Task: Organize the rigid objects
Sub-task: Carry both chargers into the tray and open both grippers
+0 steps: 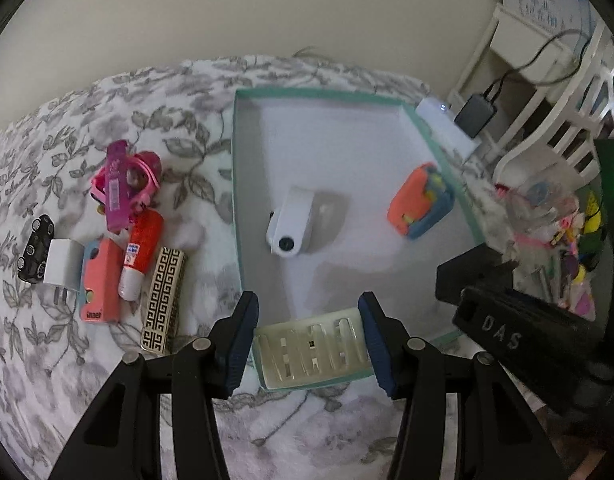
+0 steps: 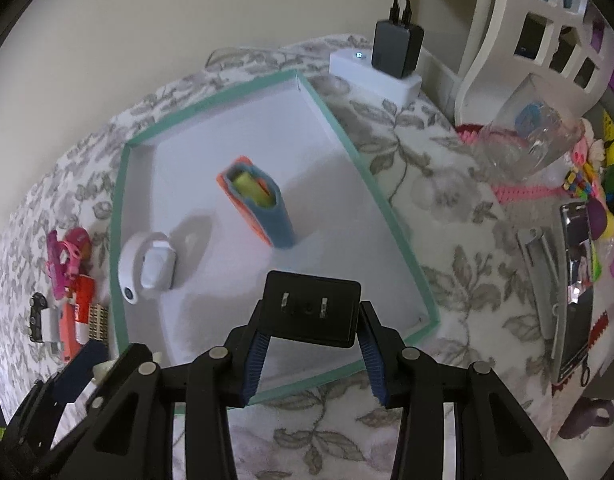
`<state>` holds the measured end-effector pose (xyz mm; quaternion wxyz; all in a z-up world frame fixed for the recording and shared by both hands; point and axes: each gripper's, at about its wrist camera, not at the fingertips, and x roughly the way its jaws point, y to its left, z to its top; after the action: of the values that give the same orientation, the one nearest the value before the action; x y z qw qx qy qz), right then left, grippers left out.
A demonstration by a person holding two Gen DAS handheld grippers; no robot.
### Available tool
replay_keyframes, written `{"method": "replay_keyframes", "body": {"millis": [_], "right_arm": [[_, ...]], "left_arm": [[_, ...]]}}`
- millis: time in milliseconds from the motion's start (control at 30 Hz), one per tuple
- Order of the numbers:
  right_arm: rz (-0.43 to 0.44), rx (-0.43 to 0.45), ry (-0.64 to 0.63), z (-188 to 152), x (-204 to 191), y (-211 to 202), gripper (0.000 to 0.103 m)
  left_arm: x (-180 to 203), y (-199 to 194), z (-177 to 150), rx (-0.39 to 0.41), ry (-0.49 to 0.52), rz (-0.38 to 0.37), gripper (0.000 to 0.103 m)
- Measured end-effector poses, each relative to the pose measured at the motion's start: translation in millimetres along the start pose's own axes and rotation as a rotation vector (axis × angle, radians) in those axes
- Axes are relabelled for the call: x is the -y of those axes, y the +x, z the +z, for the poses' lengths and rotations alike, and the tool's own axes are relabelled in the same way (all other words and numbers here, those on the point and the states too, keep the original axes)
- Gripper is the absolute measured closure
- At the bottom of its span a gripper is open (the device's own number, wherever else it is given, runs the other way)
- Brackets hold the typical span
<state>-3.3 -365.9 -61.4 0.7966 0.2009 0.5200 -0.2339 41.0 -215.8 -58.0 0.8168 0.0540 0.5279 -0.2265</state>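
A shallow box with a teal rim (image 1: 315, 94) (image 2: 211, 98) lies on the floral blanket. In it rest a white camera-like device (image 1: 291, 222) (image 2: 147, 268) and an orange and blue case (image 1: 421, 206) (image 2: 259, 204). My left gripper (image 1: 309, 344) is shut on a translucent soap dish (image 1: 311, 354), held over the box's near edge. My right gripper (image 2: 313, 324) is shut on a black plug adapter (image 2: 311, 308), its prongs facing the camera, above the box's near end. The right gripper also shows in the left wrist view as a black body (image 1: 507, 320).
Left of the box lie a pink item (image 1: 121, 184), a black controller (image 1: 35, 248), a white charger (image 1: 63, 268), a coral case (image 1: 101, 280), a red tube (image 1: 141, 252) and a patterned bar (image 1: 165, 300). A white power strip (image 2: 371, 72), white shelf (image 2: 527, 40), clear bag (image 2: 527, 140) and phone (image 2: 575, 280) sit right.
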Motion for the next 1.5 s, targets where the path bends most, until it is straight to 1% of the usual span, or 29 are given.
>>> {"method": "replay_keyframes", "body": {"millis": [267, 333, 400, 633, 767, 1000, 1067, 1233, 1333, 1367, 1400, 1433, 1500], "right_arm": [[-0.01, -0.029, -0.005, -3.0, 0.3, 9.1, 0.057], [-0.011, -0.039, -0.007, -3.8, -0.3, 12.0, 0.057], [-0.008, -0.046, -0.005, -3.9, -0.2, 14.0, 0.057], [-0.006, -0.06, -0.004, -5.1, -0.3, 18.2, 0.057], [-0.003, -0.051, -0.002, -3.9, -0.5, 15.2, 0.057], [-0.007, -0.014, -0.006, 0.7, -1.4, 1.7, 0.055], [-0.008, 0.007, -0.006, 2.9, -1.5, -6.4, 0.055], [-0.006, 0.104, -0.014, 9.4, -4.4, -39.0, 0.055], [0.002, 0.161, -0.015, 12.9, -5.7, -58.4, 0.055], [0.007, 0.175, -0.014, 13.8, -6.4, -63.5, 0.055], [0.012, 0.185, -0.013, 13.9, -7.2, -66.9, 0.054], [0.018, 0.198, -0.011, 14.4, -8.0, -70.7, 0.053], [0.025, 0.21, -0.008, 14.1, -8.6, -74.0, 0.047]], "left_arm": [[9.0, 9.1, -10.3, -0.022, 0.071, 0.056, 0.049], [9.4, 10.8, -11.7, -0.028, 0.078, 0.068, 0.047], [9.4, 11.6, -12.0, -0.025, 0.083, 0.085, 0.036], [6.9, 10.1, -9.3, -0.023, 0.074, 0.085, 0.034], [8.5, 6.9, -9.1, -0.014, 0.088, 0.093, 0.033], [10.8, -2.3, -7.3, 0.013, 0.11, 0.11, 0.033], [10.4, -6.1, -5.7, 0.022, 0.11, 0.11, 0.033], [5.6, -23.1, 1.9, 0.063, 0.092, 0.099, 0.033], [-2.2, -32.6, 6.2, 0.083, 0.064, 0.1, 0.032], [-6.1, -35.7, 7.5, 0.089, 0.052, 0.103, 0.029], [-9.6, -38.2, 8.4, 0.096, 0.043, 0.108, 0.02], [-13.0, -41.0, 9.8, 0.106, 0.034, 0.115, 0.018], [-21.8, -47.1, 13.2, 0.124, 0.014, 0.136, 0.018]]}}
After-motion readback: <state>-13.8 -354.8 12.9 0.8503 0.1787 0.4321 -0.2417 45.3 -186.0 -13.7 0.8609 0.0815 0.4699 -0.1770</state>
